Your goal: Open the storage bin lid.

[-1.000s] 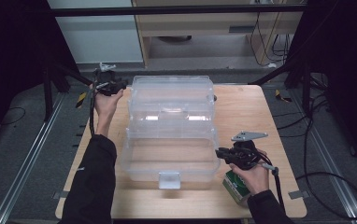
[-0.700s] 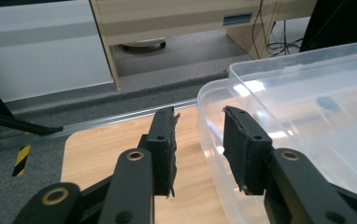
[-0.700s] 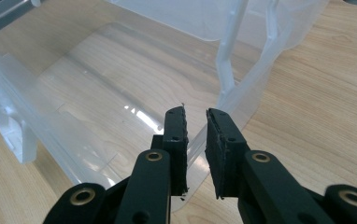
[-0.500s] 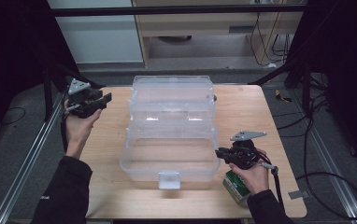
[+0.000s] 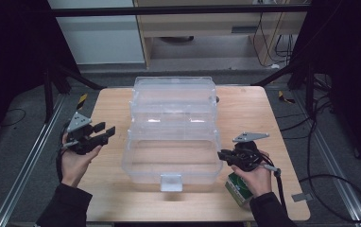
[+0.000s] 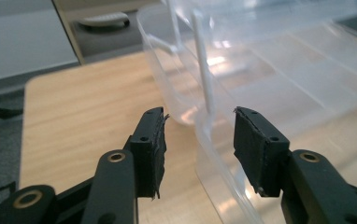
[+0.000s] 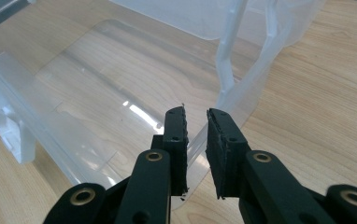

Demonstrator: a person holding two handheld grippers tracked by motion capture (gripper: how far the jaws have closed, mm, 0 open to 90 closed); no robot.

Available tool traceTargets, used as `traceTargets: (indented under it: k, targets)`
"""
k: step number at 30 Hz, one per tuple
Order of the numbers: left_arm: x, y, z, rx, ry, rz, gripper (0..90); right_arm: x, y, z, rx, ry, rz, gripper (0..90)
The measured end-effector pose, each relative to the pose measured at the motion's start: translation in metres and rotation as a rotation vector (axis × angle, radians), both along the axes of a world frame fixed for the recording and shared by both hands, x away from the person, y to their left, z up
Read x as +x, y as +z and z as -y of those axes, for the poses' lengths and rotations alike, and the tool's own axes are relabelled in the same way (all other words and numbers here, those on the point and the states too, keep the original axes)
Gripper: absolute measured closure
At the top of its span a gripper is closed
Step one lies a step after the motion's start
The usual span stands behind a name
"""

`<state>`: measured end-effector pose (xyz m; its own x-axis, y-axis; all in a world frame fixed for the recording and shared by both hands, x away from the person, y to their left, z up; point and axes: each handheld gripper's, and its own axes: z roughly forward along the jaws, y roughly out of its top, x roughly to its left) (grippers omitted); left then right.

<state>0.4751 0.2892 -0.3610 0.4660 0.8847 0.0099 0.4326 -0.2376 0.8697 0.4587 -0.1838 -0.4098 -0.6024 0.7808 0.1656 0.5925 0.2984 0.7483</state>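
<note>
1. Clear plastic makes up the tiered storage box (image 5: 171, 127) that stands open in the middle of the wooden worktop (image 5: 244, 101) in the high view, its upper trays stepped back and its lowest tray, with a latch tab at the front edge, nearest the person. The left gripper (image 5: 104, 133) is held just off the box's left side, jaws pointing at it and apart from it. The right gripper (image 5: 221, 155) sits at the right edge of the lowest tray, and a green carton (image 5: 237, 188) lies under that hand near the worktop's front edge.

2. In the left gripper view, the left gripper (image 6: 199, 135) has jaws standing well apart; they have just been opening. The rim of the box (image 6: 204, 88) runs up through the gap between them, and neither pad presses on it.

3. In the right gripper view, the right gripper (image 7: 196, 128) has its jaws drawn close together with the thin clear wall of the box (image 7: 97, 79) pinched between the pads at the tray's edge.
</note>
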Motion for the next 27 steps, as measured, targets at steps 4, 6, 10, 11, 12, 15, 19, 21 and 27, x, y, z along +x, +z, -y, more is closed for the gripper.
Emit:
traceTargets:
  k: [4, 6, 10, 11, 12, 15, 19, 21, 27]
  targets:
    - [-0.009, -0.008, 0.001, 0.013, -0.027, -0.03, 54.1, 0.0, 0.0, 0.0, -0.001, 0.0, 0.0, 78.0]
    - [-0.013, -0.012, 0.003, 0.018, -0.041, -0.039, 54.7, 0.0, 0.0, 0.0, -0.001, 0.002, 0.002, 78.0]
    - [-0.019, -0.025, 0.008, 0.05, -0.064, -0.08, 57.1, 0.0, 0.0, 0.0, -0.001, 0.003, 0.003, 78.0]
    - [-0.019, -0.025, 0.008, 0.05, -0.064, -0.08, 58.4, 0.0, 0.0, 0.0, 0.0, 0.003, 0.003, 78.0]
    - [-0.019, -0.03, 0.009, 0.05, -0.069, -0.1, 60.0, 0.0, 0.0, 0.0, 0.001, 0.002, 0.004, 78.0]
    - [-0.017, -0.043, 0.015, 0.056, -0.096, -0.141, 60.8, -0.001, 0.0, -0.001, -0.001, -0.004, 0.002, 78.0]
    - [-0.017, -0.043, 0.014, 0.044, -0.099, -0.149, 63.7, -0.001, 0.0, -0.001, -0.002, -0.003, 0.003, 78.0]
    - [-0.017, -0.043, 0.014, 0.043, -0.101, -0.144, 64.7, -0.001, 0.0, -0.001, -0.001, -0.003, 0.002, 78.0]
    - [-0.02, -0.042, 0.023, 0.075, -0.121, -0.149, 65.5, -0.001, 0.0, 0.0, -0.002, -0.001, 0.001, 77.9]
